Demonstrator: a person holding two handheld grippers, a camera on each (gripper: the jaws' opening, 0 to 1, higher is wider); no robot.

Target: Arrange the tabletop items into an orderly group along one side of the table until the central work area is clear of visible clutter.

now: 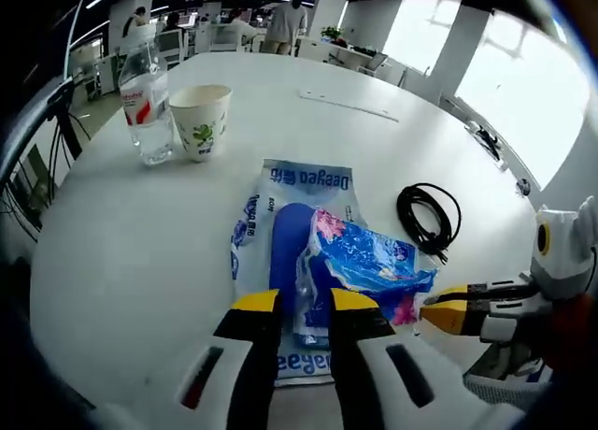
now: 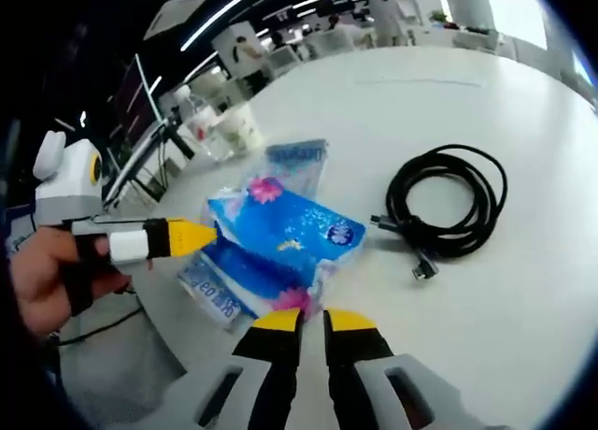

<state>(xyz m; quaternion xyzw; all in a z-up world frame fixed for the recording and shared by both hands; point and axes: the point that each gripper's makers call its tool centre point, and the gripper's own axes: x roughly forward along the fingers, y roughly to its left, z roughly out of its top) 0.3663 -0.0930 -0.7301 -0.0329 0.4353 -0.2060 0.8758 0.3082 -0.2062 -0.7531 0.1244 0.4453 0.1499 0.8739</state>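
A blue tissue pack (image 1: 369, 262) with pink flowers lies across a white-and-blue Deeyeo wipes pack (image 1: 280, 192) near the table's front edge. My left gripper (image 1: 304, 304) has the tissue pack's near end between its yellow tips, narrowly apart, and looks shut on it. My right gripper (image 1: 437, 307) comes in from the right at the pack's far corner. In the right gripper view the right gripper (image 2: 313, 320) is nearly closed on the tissue pack's (image 2: 280, 229) pink edge, and the left gripper (image 2: 182, 236) touches its left corner above the wipes pack (image 2: 220, 294).
A coiled black cable (image 1: 430, 215) (image 2: 448, 206) lies right of the packs. A paper cup (image 1: 201, 120) and a clear water bottle (image 1: 148, 98) stand at the back left. A person's hand (image 2: 47, 271) holds the left gripper. The white table (image 1: 140, 252) is bare around them.
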